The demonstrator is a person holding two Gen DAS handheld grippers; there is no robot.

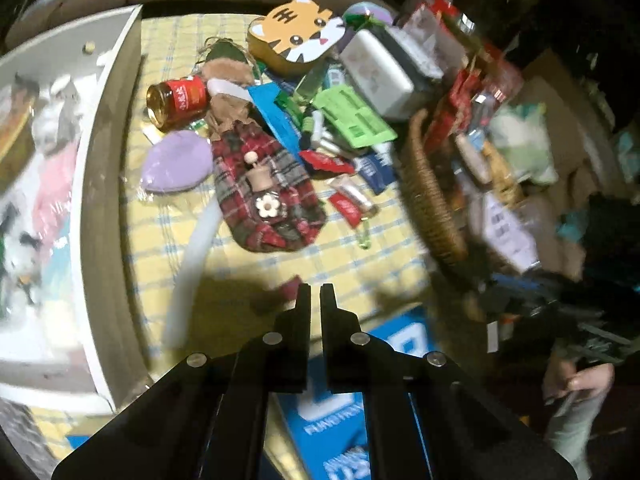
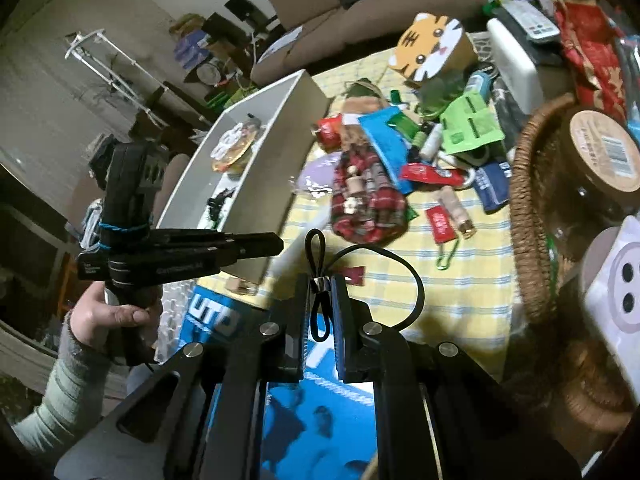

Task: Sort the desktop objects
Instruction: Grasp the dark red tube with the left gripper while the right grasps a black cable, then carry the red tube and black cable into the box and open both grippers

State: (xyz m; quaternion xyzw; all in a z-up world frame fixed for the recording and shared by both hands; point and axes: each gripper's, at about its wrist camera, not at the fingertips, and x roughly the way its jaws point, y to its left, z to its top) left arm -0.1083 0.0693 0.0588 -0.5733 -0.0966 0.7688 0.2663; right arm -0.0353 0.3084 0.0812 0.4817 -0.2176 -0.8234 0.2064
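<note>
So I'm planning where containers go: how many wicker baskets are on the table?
1: the wicker basket sits at the table's right side, stuffed with packets and jars. Another could be hidden behind the clutter.

Left claw [image 1: 315,294] closed, empty; right claw [image 2: 321,286] clamped.

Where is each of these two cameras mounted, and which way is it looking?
Left wrist: rides the left claw, shut and empty, looking down on the cluttered yellow checked tablecloth; a hand shows.
Right wrist: rides the right claw, shut on a black cord; shows the other hand, grey sleeve.
Shared: tiger box, plaid pouch, wicker basket.
</note>
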